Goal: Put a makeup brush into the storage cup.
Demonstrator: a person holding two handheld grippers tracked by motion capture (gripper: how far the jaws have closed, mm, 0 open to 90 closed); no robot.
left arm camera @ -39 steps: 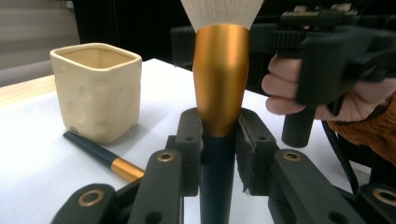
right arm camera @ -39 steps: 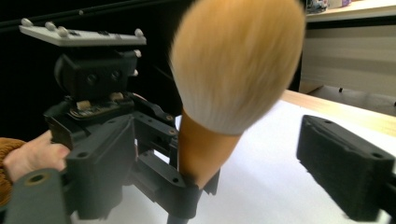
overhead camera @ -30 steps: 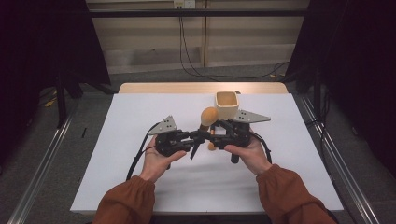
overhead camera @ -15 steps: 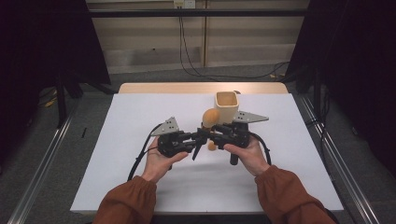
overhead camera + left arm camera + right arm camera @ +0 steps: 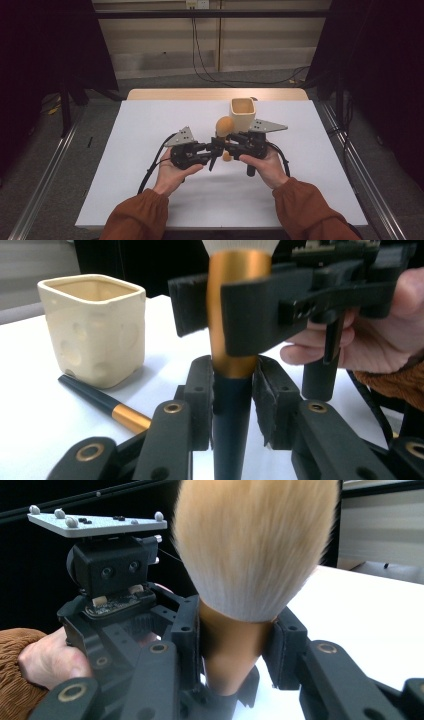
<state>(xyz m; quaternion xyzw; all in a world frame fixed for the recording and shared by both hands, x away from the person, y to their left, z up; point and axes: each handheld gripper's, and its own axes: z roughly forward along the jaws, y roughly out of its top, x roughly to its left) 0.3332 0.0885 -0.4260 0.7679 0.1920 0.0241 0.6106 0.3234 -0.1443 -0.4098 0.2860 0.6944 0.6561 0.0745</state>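
Both grippers clench one makeup brush (image 5: pixel 223 126), held upright mid-table: the left gripper (image 5: pixel 232 405) on its dark handle, the right gripper (image 5: pixel 235 645) on the gold ferrule. The handle's bottom end is cut off from sight. At one o'clock stands a cream cup (image 5: pixel 243 113) on the white table (image 5: pixel 150 125); dark curtains hang either side.

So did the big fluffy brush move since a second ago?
Hardly: in the high view the fluffy brush stays just left of the cream cup, held upright by both the left gripper and right gripper.
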